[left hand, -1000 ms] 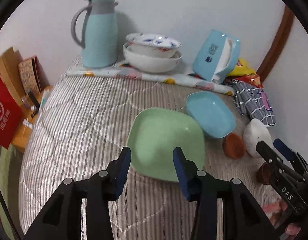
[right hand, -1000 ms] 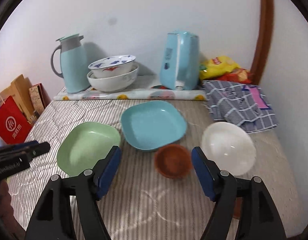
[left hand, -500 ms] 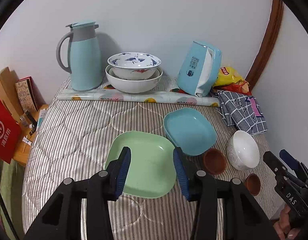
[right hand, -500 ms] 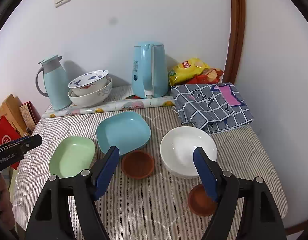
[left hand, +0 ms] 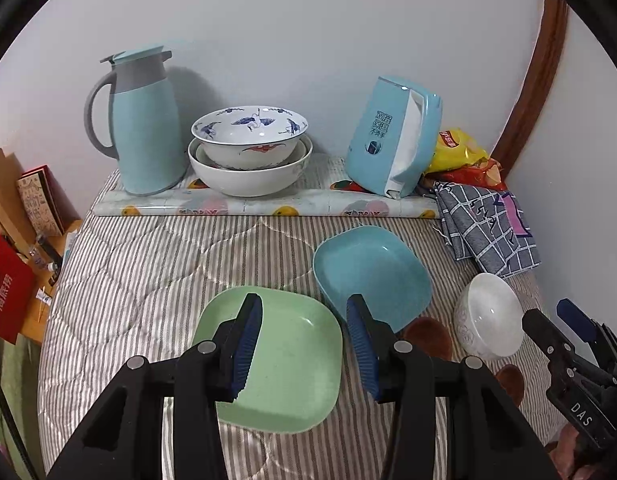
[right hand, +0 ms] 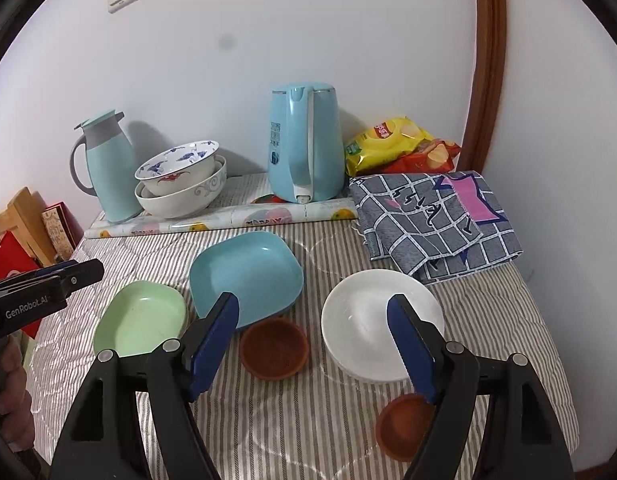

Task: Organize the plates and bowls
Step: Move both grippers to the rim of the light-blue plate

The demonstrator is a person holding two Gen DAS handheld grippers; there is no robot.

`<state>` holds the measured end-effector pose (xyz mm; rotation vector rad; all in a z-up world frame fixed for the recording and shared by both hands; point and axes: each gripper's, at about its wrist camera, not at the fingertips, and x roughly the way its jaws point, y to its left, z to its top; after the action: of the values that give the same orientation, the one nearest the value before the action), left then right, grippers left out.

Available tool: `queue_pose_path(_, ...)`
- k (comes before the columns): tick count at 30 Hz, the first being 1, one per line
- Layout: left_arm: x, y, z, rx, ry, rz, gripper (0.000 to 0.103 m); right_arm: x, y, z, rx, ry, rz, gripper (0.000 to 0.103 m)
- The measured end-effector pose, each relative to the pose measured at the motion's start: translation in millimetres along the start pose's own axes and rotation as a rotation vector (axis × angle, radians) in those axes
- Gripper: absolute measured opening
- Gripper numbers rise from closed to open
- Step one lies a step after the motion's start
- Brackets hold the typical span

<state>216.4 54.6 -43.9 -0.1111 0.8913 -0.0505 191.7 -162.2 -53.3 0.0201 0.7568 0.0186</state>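
I have both grippers hanging above the striped quilted table cover (right hand: 268,432), and neither is carrying anything. My left gripper (left hand: 304,344) has its jaws spread apart, held over the green square plate (left hand: 296,364), which lies flat on the cover. My right gripper (right hand: 312,340) is also spread wide, with the small brown saucer (right hand: 274,348) framed between its fingers and the white bowl (right hand: 360,320) behind its right finger.

The blue square plate (right hand: 246,274) sits just beyond the green one, toward the wall, its near edge overlapping the brown saucer in the right wrist view. A second small brown saucer (right hand: 404,426) lies at the near side of the white bowl, partly hidden by my right finger.

Along the wall, two patterned bowls are nested, the blue-crane bowl (left hand: 250,132) inside a larger white bowl (left hand: 248,174), on a rolled printed sheet (left hand: 268,208). A light-blue thermos jug (left hand: 144,124) stands to their left and a light-blue electric kettle (right hand: 304,144) to their right. Snack bags (right hand: 396,146) and a folded checked cloth (right hand: 432,220) fill the far right corner
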Motion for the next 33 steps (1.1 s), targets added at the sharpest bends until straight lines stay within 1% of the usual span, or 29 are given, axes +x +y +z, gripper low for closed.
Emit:
queue_pose_path(5,15.5,-0.6,9.4,0.007,0.01,0.005,0.042,15.6,1.7,6.5,-0.008,0.014,-0.006,0.076)
queue_pose_path(10,38.4,4.3,16.1,-0.006,0.039,-0.003,0.042,37.5,3.0,12.2,-0.006,0.043,-0.008,0.075)
queue_pose_path(14,57.7,6.7,18.8,-0.012,0.068,-0.021,0.042,56.6,5.9,16.4,-0.001,0.07,-0.002,0.067)
queue_pose_path(16,69.1,7.4,20.1,-0.013,0.081,-0.026,0.042,68.2,9.2,18.3,-0.012,0.092,-0.002,0.059)
queue_pose_path(19,82.8,7.8,22.1,-0.014,0.103,-0.029,0.042,85.8,16.3,19.5,-0.044,0.127,-0.012,0.052)
queue_pose_path(32,137.6,4.6,28.5,0.004,0.193,-0.052,0.042,142.1,38.8,21.1,-0.128,0.211,-0.047,0.05)
queue_pose_path(33,141.4,4.3,29.1,0.004,0.198,-0.054,0.042,146.3,40.2,21.3,-0.139,0.218,-0.054,0.048)
